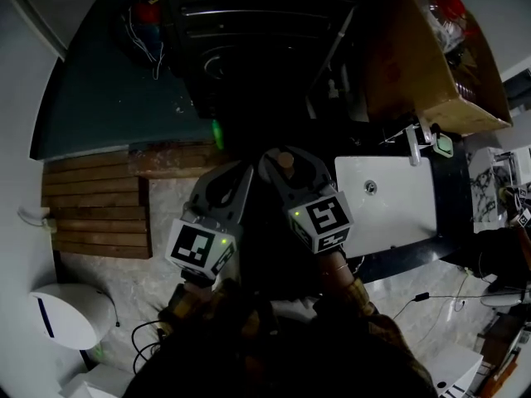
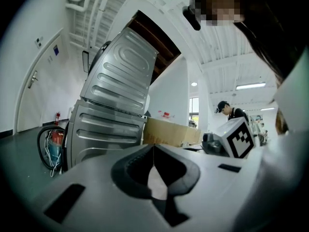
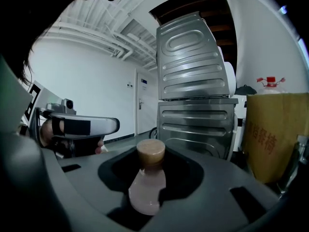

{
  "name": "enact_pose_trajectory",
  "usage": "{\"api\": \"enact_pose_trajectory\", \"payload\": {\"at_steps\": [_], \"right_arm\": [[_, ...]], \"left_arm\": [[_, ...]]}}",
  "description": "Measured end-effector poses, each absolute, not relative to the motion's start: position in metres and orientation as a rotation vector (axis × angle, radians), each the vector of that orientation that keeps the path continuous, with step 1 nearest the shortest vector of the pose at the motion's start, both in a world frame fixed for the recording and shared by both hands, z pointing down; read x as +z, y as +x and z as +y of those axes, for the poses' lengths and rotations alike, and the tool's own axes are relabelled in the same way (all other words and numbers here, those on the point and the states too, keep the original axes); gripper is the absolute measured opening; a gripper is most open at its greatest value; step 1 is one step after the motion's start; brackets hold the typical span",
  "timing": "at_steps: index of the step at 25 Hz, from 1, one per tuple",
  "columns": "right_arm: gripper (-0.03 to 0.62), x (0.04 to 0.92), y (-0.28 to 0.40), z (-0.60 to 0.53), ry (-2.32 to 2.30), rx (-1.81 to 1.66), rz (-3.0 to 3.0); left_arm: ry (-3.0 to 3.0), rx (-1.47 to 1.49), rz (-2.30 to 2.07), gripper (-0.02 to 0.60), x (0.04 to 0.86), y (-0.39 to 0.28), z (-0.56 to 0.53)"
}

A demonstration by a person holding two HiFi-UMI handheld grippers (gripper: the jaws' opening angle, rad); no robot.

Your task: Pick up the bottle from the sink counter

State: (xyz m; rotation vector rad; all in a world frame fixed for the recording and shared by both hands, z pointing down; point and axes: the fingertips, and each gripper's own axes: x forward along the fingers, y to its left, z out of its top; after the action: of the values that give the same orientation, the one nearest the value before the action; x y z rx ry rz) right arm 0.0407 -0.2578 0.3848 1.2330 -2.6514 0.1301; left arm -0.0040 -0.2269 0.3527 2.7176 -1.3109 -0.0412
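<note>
Bottle [image 3: 146, 190] sits btwn jaws of R gripper [image 3: 150, 154], part-open & clamped on its body.

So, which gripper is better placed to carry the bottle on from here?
Right. The right gripper has its jaws clamped on the bottle, cap upward, off to the side of the white sink. The left gripper has its jaws together with nothing between them.

Right gripper [image 1: 288, 166] holding bottle [image 1: 286, 159], sink [image 1: 390, 222] beside
</note>
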Motion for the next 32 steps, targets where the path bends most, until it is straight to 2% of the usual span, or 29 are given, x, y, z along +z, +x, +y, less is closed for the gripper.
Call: {"api": "enact_pose_trajectory", "payload": {"at_steps": [17,32], "right_arm": [[0.133,0.303,0.063,-0.167,1.286,-0.051,-2.701],[0.133,0.271,0.093,-0.117,1.412,-0.103,-2.672]], "left_arm": [[2.865,-0.131,-1.245,0.021,0.298,0.025,-0.17],[2.96,-0.185,-1.096,0.021,0.27,0.05,-0.135]]}}
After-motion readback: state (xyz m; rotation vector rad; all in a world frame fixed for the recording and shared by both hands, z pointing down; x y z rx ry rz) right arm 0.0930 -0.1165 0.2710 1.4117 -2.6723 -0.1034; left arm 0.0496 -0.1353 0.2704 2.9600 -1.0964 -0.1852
